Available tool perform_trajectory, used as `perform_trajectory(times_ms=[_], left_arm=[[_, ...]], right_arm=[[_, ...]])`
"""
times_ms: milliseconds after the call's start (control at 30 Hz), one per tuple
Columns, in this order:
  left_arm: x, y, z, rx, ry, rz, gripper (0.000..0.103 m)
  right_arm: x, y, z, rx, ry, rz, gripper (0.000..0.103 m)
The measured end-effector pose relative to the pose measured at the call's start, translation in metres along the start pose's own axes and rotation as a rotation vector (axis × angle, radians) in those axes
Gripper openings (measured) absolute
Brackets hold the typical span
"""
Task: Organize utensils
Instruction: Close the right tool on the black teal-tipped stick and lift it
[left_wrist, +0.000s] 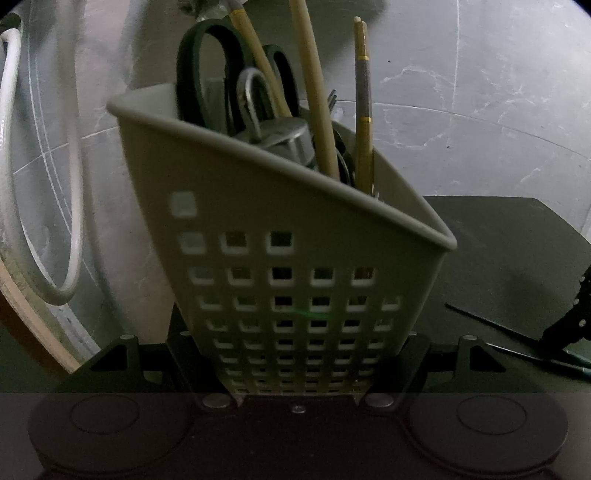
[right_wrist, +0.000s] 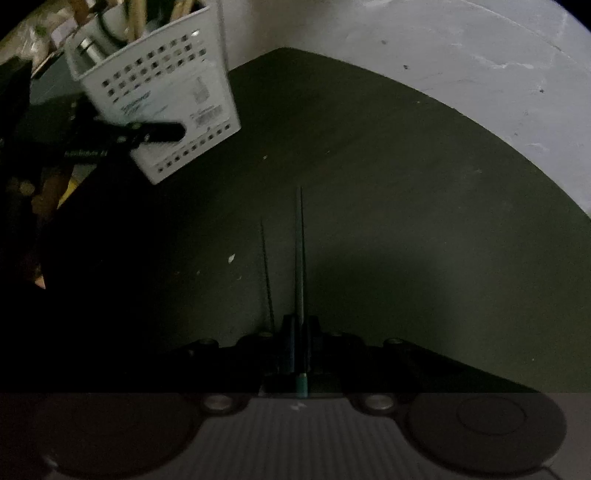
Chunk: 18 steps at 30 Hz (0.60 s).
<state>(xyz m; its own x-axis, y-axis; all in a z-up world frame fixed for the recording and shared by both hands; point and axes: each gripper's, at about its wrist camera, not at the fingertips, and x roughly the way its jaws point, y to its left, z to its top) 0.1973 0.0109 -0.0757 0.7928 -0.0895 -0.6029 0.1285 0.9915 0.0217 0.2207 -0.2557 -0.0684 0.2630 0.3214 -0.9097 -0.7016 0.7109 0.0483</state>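
Holding the white basket tight, the left gripper has one black finger on each side of its bottom part, w/ the basket tipped a bit to one side. The basket has rows of small square holes. Lots of things stick up out of it: black scissors, a shiny metal padlock, pale wood sticks and gold chopsticks. A white cord loops at the far left, over a gray marble floor.

In the right wrist view, the right gripper is squeezed shut on a thin green stick, a chopstick by the look of it. The stick points straight ahead, above a dark table. A 2nd thin dark line sits just beside it; can't tell if it's a shadow or another stick. The basket shows up top left here, well apart from the green stick, w/ a label on its side & the left gripper's finger across it.
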Motion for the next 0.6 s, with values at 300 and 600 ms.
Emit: perform_trajectory(times_ms=[300, 600], left_arm=[[-0.001, 0.004, -0.001, -0.003, -0.004, -0.006, 0.076], [-0.001, 0.004, -0.001, 0.000, -0.003, -0.007, 0.076]], right_arm=[[-0.007, 0.023, -0.022, -0.094, 0.074, -0.029, 0.007], [-0.011, 0.025, -0.029, -0.045, 0.077, 0.033, 0.029]])
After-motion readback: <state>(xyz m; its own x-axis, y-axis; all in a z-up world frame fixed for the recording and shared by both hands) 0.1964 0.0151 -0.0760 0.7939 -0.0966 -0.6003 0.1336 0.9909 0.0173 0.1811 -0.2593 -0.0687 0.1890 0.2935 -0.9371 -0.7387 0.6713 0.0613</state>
